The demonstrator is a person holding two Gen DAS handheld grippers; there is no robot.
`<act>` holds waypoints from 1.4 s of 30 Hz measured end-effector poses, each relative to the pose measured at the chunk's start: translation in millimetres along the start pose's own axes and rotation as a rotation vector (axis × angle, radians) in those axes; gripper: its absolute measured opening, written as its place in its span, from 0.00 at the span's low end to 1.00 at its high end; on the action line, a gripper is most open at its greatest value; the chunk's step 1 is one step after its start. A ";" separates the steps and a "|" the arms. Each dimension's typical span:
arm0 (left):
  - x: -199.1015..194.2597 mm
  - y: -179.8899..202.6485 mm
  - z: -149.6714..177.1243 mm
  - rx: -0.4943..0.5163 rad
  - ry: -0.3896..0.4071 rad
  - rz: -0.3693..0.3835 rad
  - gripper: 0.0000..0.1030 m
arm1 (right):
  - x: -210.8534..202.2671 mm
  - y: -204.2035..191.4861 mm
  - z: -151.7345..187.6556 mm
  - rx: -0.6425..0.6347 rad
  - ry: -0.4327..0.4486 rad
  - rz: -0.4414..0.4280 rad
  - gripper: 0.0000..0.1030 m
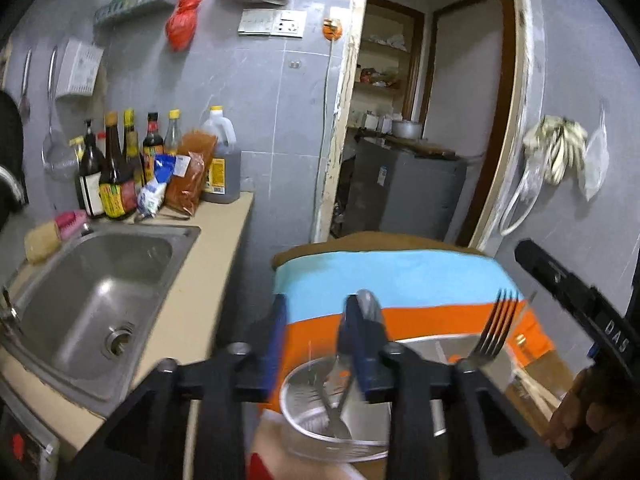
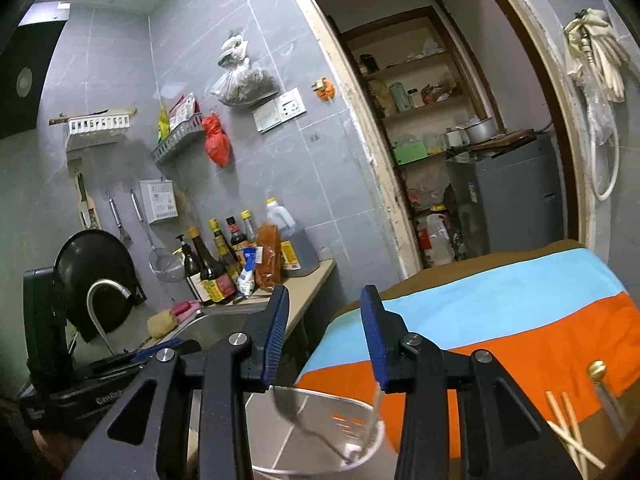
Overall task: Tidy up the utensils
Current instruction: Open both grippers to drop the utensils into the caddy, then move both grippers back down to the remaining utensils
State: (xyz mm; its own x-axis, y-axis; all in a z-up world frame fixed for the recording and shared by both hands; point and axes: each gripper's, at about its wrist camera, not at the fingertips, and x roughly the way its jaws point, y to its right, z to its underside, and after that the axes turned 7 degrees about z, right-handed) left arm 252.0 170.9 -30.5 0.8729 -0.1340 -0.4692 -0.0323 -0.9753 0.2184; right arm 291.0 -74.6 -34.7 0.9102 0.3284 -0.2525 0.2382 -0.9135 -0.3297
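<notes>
Left gripper [image 1: 316, 320] jaws standing partly spread, one spoon [image 1: 370, 308] leaning against the right pad, handle down in the steel container [image 1: 320, 432] beside one fork [image 1: 494, 332]; grip unclear. Right gripper [image 2: 326, 320] also sitting partly spread, pinching nothing, above the same container at the striped cloth's [image 2: 520, 320] near edge. Two chopsticks [image 2: 568, 432] lying crossed on the cloth; farther left, one sink [image 1: 100, 280].

Left gripper [image 1: 316, 334]: black plastic frame with triangular cut-outs, silver round screws at the pivots, jaws faced with blue ribbed pads. Right gripper [image 2: 325, 330]: same black frame, same silver screws, same blue ribbed pads. White lettering "DAS" is seen on the black housing [image 1: 580, 300] in the left wrist view.
</notes>
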 end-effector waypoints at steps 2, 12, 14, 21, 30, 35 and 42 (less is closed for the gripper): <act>-4.8 2.9 -2.1 -0.029 0.019 0.016 0.46 | -9.0 5.7 -8.4 0.005 0.015 0.021 0.47; -22.7 47.5 -17.6 -0.020 0.121 0.012 0.88 | -65.5 35.9 -55.5 -0.060 0.122 0.180 0.88; -26.1 60.7 -20.3 -0.001 0.145 -0.005 0.96 | -76.0 41.7 -63.4 -0.086 0.140 0.222 0.93; -29.1 116.2 -15.9 0.108 0.199 -0.051 0.99 | -104.8 72.6 -87.8 -0.172 0.170 0.340 0.98; -22.9 176.3 -0.1 0.105 0.223 -0.051 0.99 | -127.5 121.0 -101.2 -0.277 0.130 0.379 0.98; -13.1 203.8 12.4 0.116 0.204 -0.062 0.99 | -126.8 150.6 -98.3 -0.285 0.086 0.375 0.98; -2.4 231.3 35.6 0.124 0.164 -0.077 0.99 | -113.2 192.0 -86.2 -0.269 0.013 0.361 0.98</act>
State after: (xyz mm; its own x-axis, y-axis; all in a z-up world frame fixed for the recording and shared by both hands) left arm 225.1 -60.6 -9.4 0.9422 -0.0374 -0.3331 -0.0128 -0.9970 0.0758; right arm 262.9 -307.9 9.0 0.9550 -0.0247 -0.2957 -0.0178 -0.9995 0.0261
